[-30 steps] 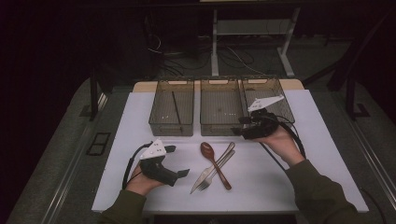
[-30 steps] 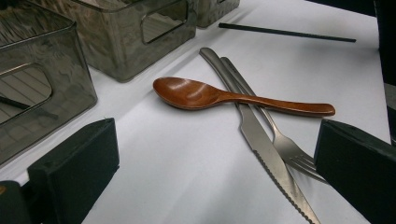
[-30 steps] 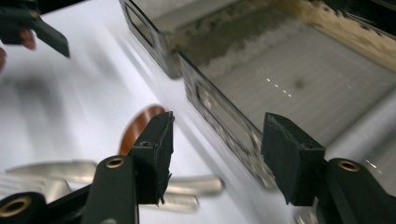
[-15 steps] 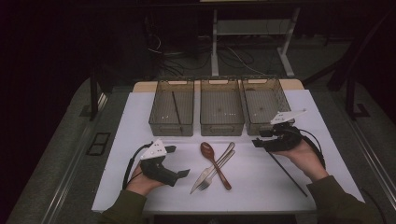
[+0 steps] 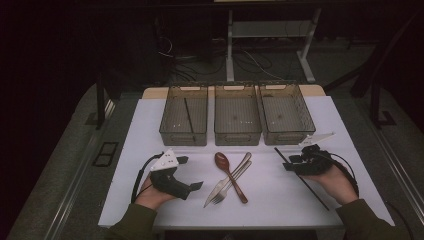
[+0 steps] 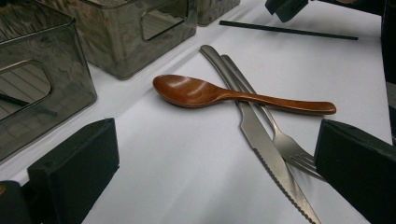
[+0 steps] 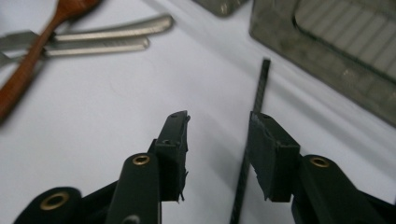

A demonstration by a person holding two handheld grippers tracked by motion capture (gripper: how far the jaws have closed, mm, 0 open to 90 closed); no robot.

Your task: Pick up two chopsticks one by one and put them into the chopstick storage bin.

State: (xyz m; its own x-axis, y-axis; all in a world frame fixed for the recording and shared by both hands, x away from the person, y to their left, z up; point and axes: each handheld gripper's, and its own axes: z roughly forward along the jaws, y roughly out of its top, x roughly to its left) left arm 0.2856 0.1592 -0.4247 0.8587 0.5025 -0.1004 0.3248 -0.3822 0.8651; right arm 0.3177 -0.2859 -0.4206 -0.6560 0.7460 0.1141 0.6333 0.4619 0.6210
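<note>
Chopstick [image 7: 258,88]: thin black stick flat on the white table, right of the cutlery, near the right bin; I judge it light, stiff, slippery.
Hold: I'd pinch mid-length.
Right gripper [image 7: 218,140]: jaws narrowing around it, not pressing.
Left gripper [image 5: 192,189]: wide, empty.
Table [image 5: 270,200]: smooth, white.
Room: dark.

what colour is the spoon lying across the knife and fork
Reddish-brown wood, glossy; the spoon shows best in the left gripper view.

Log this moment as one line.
right gripper: jaws closing, astride thin black chopstick on white table | left gripper: open, idle
</note>
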